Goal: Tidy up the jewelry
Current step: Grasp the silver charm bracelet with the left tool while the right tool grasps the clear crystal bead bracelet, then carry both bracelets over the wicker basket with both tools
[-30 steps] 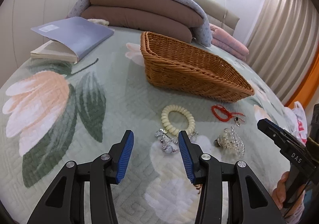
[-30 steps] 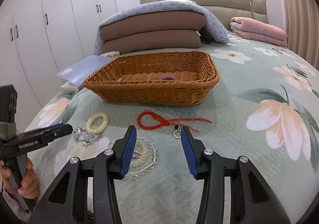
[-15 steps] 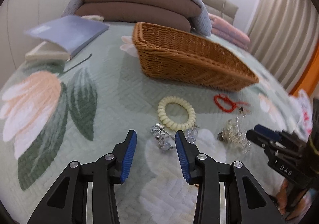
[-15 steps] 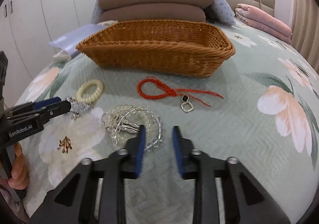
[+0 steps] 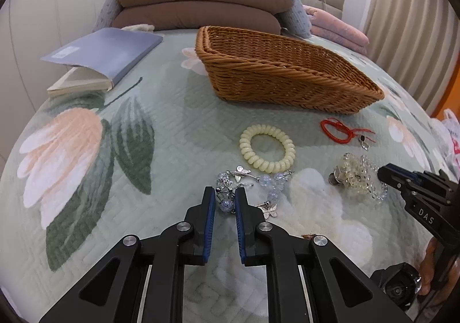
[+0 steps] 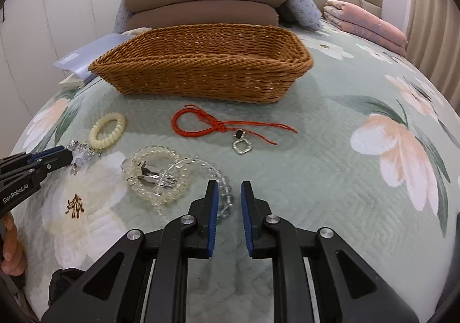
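My left gripper (image 5: 224, 199) is nearly shut around the near end of a silver and crystal bead bracelet (image 5: 253, 185) that lies on the bedspread. A cream coil bracelet (image 5: 267, 148) lies just beyond it. My right gripper (image 6: 229, 194) is narrowly open, its jaws on either side of the near loop of a clear bead bracelet (image 6: 161, 173). A red cord bracelet (image 6: 201, 124) and a silver pendant (image 6: 242, 145) lie further on. The wicker basket (image 6: 201, 76) stands behind all of them.
A blue book (image 5: 106, 55) lies at the back left of the bed. Stacked brown cushions (image 6: 201, 9) under a blue blanket and a folded pink quilt (image 6: 365, 24) sit behind the basket. White wardrobes (image 6: 57, 7) line the left wall.
Both grippers have moved forward and down to the bedspread and narrowed their jaws, the left around the crystal bracelet, the right around the clear bead bracelet.
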The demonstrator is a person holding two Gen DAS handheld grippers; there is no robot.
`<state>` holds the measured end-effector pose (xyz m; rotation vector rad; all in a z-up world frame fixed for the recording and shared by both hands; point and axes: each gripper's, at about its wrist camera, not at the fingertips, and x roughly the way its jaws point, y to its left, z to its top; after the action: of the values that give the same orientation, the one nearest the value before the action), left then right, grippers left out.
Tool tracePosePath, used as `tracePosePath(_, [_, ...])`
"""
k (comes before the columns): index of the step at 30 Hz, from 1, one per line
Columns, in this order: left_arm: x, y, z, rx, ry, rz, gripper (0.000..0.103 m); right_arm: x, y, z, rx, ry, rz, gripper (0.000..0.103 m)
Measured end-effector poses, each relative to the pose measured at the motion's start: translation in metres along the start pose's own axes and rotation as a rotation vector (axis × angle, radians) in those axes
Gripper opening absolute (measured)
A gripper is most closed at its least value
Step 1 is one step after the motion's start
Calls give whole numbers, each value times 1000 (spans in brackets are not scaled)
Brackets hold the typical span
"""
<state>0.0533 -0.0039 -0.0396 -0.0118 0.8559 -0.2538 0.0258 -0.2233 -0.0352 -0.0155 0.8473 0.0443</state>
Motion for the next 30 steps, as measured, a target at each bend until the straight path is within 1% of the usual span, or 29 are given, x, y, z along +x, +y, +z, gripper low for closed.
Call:
tracePosePath(1, [0,-2,0,9,-3,7,14,1,2,0,-9,0,-1,26])
tracePosePath(4, [0,-7,-1,26,-5,9,14,4,10,0,-49,2,-24,32])
tracePosePath(7, [1,-11,-2,42,-6,22,14,7,18,0,-88,-2,-55,33])
tracePosePath(8, [1,-12,-2,48,-7,29,14,7,19,-1,-92,-2,-59,32])
tracePosePath(9, [2,-13,-2,53,-8,35,14,6,19,-1,-93,-5,-55,28])
tracePosePath(10, [2,-15,-2,61,-10,41,14,6,19,-1,-93,-7,-46,15])
tracePosePath(11, [1,-16,-3,68,-14,45,10,5,19,-1,-94,-7,-41,9])
tracePosePath(13, [-1,-18,-4,69,-20,42,9,3,18,-1,-84,-16,-32,9])
tracePosePath(15, [-4,-13,-2,50,-32,17,9,0,12,-1,-59,-27,-1,9])
tracePosePath(20, [-25,10,2,-45,-107,-151,9,-18,1,2,-1,-105,91,9])
tracePosePath(23, [-28,16,3,-76,-120,-209,9,-28,1,3,9,-154,126,9])
tracePosePath(26, [-33,15,3,-82,-142,-246,9,-38,-2,4,28,-196,160,9])
tracePosePath(28, [-39,12,3,-69,-165,-254,9,-42,-6,4,48,-216,192,9])
tracePosePath(30, [-45,6,2,-41,-193,-252,9,-45,-11,5,67,-230,206,9])
